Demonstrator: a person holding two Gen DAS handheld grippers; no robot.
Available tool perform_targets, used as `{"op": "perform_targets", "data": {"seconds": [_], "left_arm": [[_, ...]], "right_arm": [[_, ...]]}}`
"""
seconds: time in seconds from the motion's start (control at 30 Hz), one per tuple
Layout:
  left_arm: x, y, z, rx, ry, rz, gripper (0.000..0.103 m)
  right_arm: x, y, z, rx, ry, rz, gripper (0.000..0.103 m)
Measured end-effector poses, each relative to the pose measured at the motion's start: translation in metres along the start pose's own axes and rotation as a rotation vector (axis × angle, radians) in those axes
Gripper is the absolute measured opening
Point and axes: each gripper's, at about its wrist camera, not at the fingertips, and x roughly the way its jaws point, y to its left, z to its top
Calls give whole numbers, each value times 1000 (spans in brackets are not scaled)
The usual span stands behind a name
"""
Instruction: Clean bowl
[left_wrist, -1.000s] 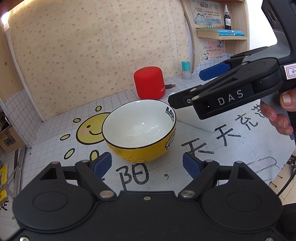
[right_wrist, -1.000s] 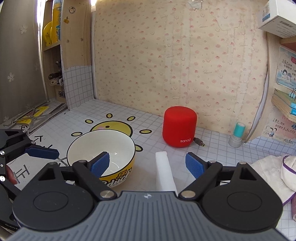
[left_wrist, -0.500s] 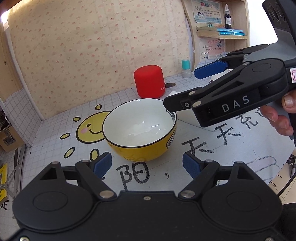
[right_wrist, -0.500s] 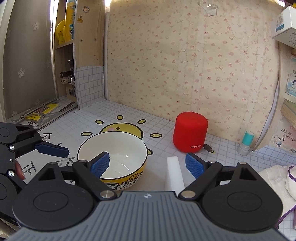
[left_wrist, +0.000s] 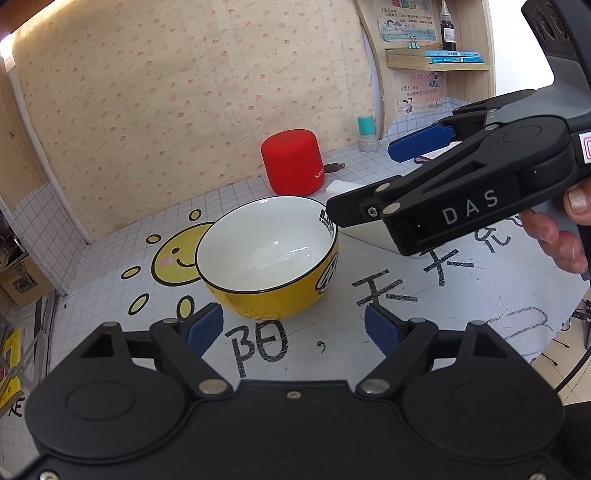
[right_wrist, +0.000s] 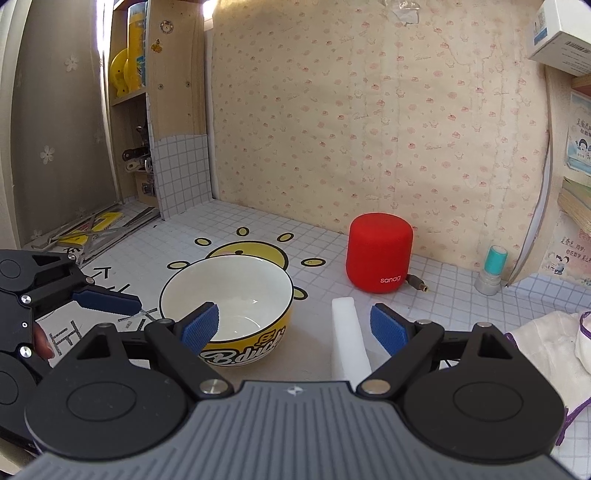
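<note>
While both jaws stand wide with nothing in them, I hold my left gripper (left_wrist: 293, 326) just short of the yellow bowl (left_wrist: 269, 258), ready to steady it. The bowl sits upright on the worktop (left_wrist: 424, 314), in front of the red speaker (right_wrist: 379, 258). My right gripper (right_wrist: 293, 326), released, frames the white sponge block (right_wrist: 347, 339) beside the bowl, likely my wiping tool.
</note>
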Motion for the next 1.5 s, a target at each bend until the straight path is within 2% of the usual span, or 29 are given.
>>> {"op": "perform_targets", "data": {"seconds": [0.23, 0.97, 1.5], "left_arm": [[-1, 0, -1, -2, 2, 9, 85], [0, -4, 1, 1, 2, 26, 85], [1, -1, 0, -13, 7, 19, 85]], "right_arm": [[3, 4, -2, -24, 17, -32, 90], [2, 0, -4, -24, 19, -45, 90], [12, 10, 1, -81, 41, -11, 90]]}}
